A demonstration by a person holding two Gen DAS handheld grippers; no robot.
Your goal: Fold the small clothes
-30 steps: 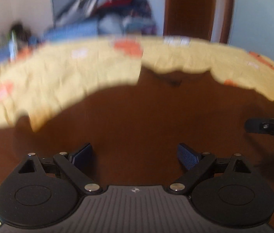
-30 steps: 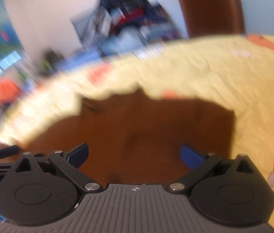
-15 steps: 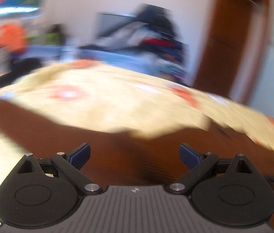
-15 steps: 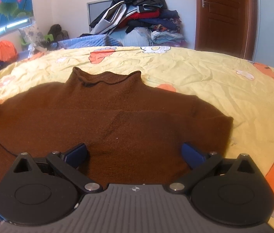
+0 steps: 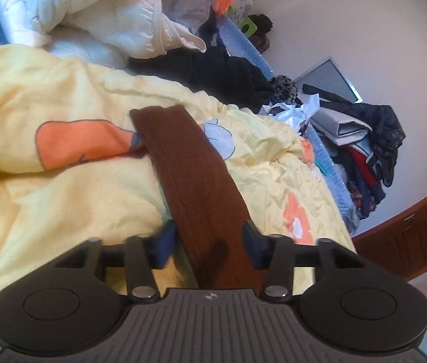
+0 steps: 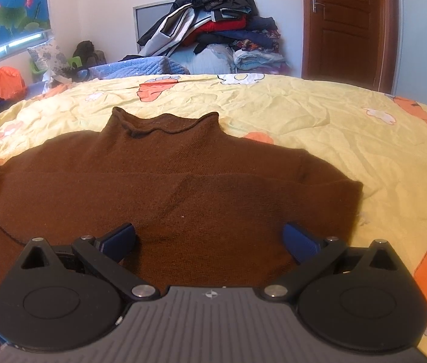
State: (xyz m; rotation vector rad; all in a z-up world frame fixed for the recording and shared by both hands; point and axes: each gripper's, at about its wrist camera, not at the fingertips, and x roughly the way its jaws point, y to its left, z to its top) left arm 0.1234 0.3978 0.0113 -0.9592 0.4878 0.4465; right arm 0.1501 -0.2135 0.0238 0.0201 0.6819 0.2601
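A brown knit sweater [image 6: 165, 187] with a rolled high collar lies flat on the yellow bedsheet [image 6: 319, 115]. Its right sleeve is folded in across the chest. My right gripper [image 6: 209, 240] is open and empty, low over the sweater's body. In the left wrist view the sweater's left sleeve [image 5: 189, 175] stretches away over the sheet, cuff at the far end. My left gripper [image 5: 209, 242] is open, its blue pads [image 5: 165, 243] on either side of the sleeve; whether they touch it is unclear.
The sheet [image 5: 47, 199] has orange carrot prints. A white duvet [image 5: 98, 12] and dark clothes [image 5: 213, 69] lie beyond the sleeve. A pile of clothes [image 6: 213, 27] stands behind the bed, next to a brown door [image 6: 343, 21].
My left gripper has swung left from the sweater's body to the left sleeve and its fingers have narrowed around it. My right gripper has steadied over the body.
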